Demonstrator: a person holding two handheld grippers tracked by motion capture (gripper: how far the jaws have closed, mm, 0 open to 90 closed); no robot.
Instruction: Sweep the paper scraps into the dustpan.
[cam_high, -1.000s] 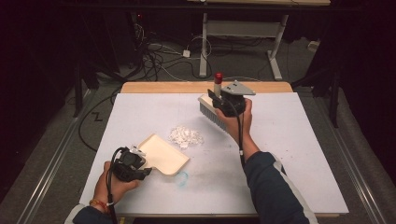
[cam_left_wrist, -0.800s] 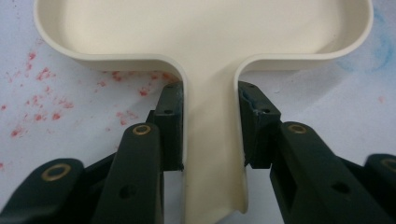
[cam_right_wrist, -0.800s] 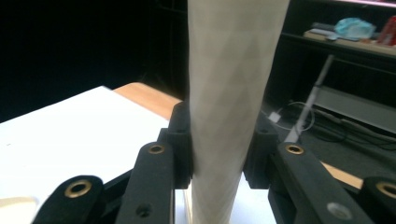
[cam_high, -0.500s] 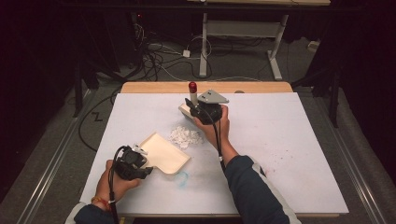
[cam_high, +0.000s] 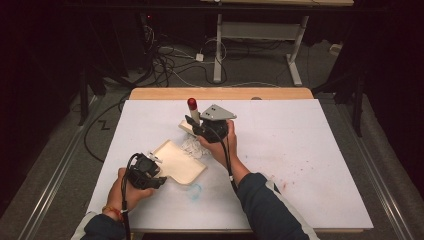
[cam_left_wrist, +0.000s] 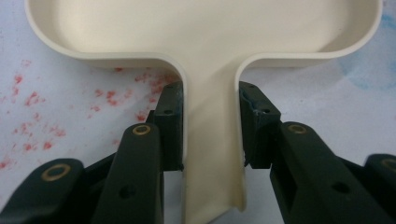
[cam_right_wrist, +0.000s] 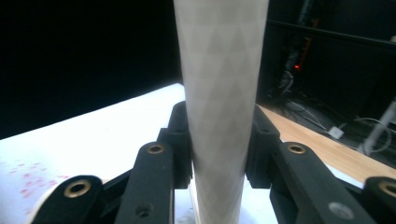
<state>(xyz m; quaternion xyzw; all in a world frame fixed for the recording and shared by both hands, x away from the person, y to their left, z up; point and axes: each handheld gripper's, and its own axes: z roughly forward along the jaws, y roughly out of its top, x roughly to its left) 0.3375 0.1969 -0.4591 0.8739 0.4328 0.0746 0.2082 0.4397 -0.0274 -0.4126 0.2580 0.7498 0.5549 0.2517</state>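
Currently the dustpan is held flat on the surface by its handle in the left tongs; the brush, clamped in the right tongs, is poised over white scraps. Scraps could be scattered past the pan by a hard sweep.

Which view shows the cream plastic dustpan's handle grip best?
Left gripper view: the left tool clamps both sides of the cream plastic dustpan handle, close up. High view shows the whole pan, small. Right gripper view shows a white brush handle instead.
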